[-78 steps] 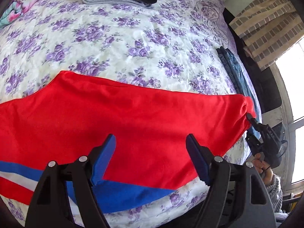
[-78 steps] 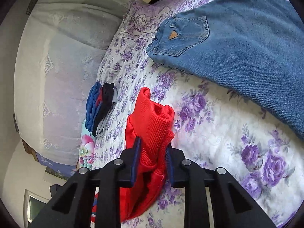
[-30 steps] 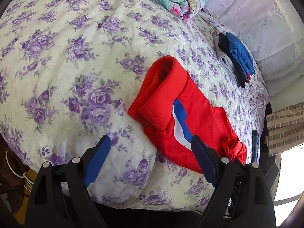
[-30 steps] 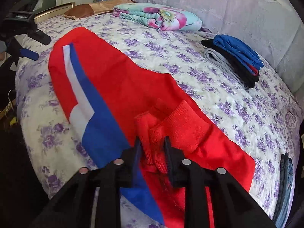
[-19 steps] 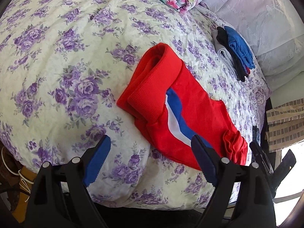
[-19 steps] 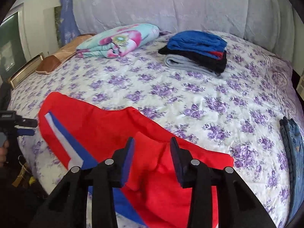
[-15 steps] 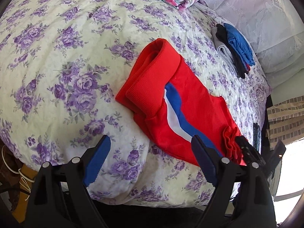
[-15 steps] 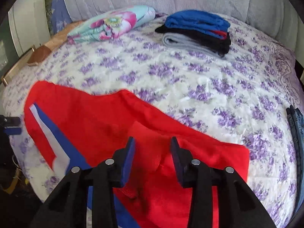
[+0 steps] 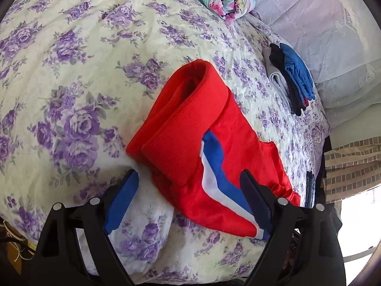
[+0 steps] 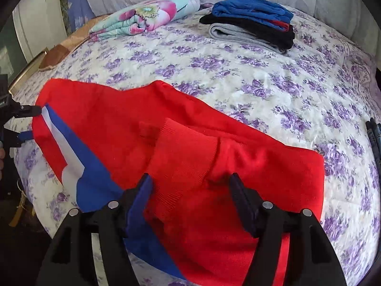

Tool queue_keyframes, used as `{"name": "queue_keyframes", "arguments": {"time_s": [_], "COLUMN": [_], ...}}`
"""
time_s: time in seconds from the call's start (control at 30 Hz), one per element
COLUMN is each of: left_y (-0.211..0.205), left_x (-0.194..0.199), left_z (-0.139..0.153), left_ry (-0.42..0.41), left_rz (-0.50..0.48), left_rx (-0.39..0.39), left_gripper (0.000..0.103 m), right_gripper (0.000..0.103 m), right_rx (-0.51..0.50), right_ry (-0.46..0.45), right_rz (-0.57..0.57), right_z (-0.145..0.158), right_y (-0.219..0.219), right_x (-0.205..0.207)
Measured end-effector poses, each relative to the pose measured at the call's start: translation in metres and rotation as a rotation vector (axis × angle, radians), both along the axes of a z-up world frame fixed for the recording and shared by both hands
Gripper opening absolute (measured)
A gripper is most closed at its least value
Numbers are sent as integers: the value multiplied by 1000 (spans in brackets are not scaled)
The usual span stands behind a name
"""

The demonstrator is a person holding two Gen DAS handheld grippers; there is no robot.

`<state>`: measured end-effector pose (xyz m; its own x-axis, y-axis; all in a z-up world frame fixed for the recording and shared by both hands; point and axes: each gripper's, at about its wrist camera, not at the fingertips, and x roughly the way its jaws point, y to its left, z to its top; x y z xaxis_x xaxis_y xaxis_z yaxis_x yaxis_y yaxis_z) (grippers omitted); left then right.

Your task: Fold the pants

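Red pants point(image 9: 190, 128) with a blue and white side stripe lie along the near edge of the bed point(image 9: 71, 76), on its purple-flowered cover. The left gripper point(image 9: 188, 200) hangs wide over the ribbed waistband end, touching nothing. At the other end, the right gripper point(image 10: 190, 190) is opening its jaws, a ribbed red cuff between them with the pads clear of it. Near the far edge sit a stack of folded clothes point(image 10: 252, 23) and a floral folded blanket point(image 10: 145, 16).
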<state>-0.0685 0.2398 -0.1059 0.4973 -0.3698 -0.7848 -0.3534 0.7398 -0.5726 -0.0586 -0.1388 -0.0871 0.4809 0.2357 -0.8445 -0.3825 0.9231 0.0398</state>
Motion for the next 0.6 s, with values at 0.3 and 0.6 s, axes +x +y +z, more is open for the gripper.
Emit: {"name": "queue_keyframes", "arguments": {"time_s": [0.3,0.6], "left_y": [14,32], "left_x": [8,-4], "left_z": [-11,-16], "left_ry": [-75,-116], "left_rz": [60,105], "left_rx": [-114,-161], "left_gripper": [84,37], "right_gripper": [71,72], "right_rx": [7,-34], "right_ry": [-105,-121], "right_rz": [-44,-73], "right_z": [46,48], "right_y": [-18,-27], "right_x": [-23,-28]}}
